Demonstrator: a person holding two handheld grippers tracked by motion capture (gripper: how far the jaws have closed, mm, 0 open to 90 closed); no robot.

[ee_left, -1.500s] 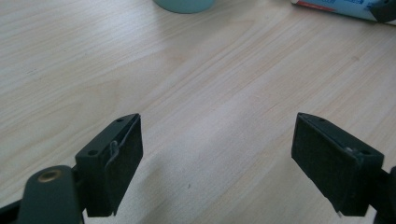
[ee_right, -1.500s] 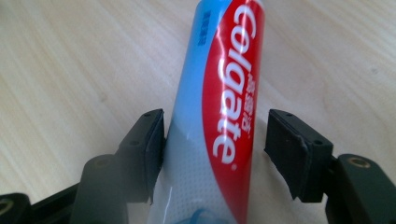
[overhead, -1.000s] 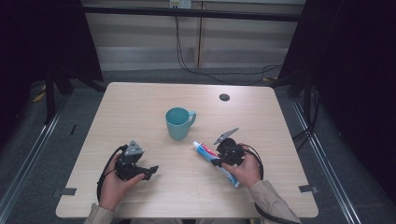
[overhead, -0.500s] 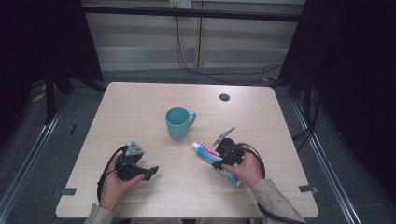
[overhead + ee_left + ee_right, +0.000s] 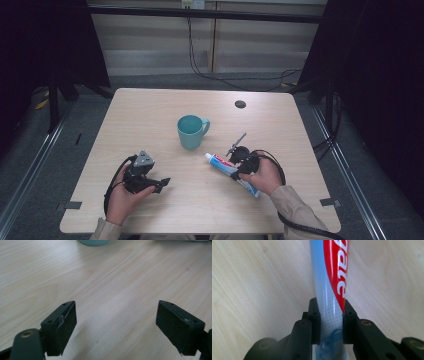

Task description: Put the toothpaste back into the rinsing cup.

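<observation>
Toothpaste tube (image 5: 329, 290) sits between my right gripper's (image 5: 330, 315) jaws, which are closed against both sides of it, a firm pinch around the middle of the body. I hold it at the middle, I think, so it stays balanced and doesn't droop at either end when lifted. In the high view the tube (image 5: 222, 163) lies flat on the table (image 5: 150, 115), cap end pointing toward the mug (image 5: 191, 132), tail end under my right hand (image 5: 262, 175). Tube is near the mug but apart from it, just to its front right.

Left gripper (image 5: 117, 325) has its jaws spread wide with nothing between them, only bare tabletop (image 5: 112, 277) under it. I keep it parked low at the front left (image 5: 147, 182), well apart from the tube, probably so it's out of the way yet ready to help if needed. Bottom edge of the mug (image 5: 93, 242) shows at the top of the left gripper view, so that gripper points roughly at it.

Mug stands upright, handle to the right, mouth clear, likely the drop target. Small dark disc (image 5: 240, 104) near the far edge, well apart from everything.
</observation>
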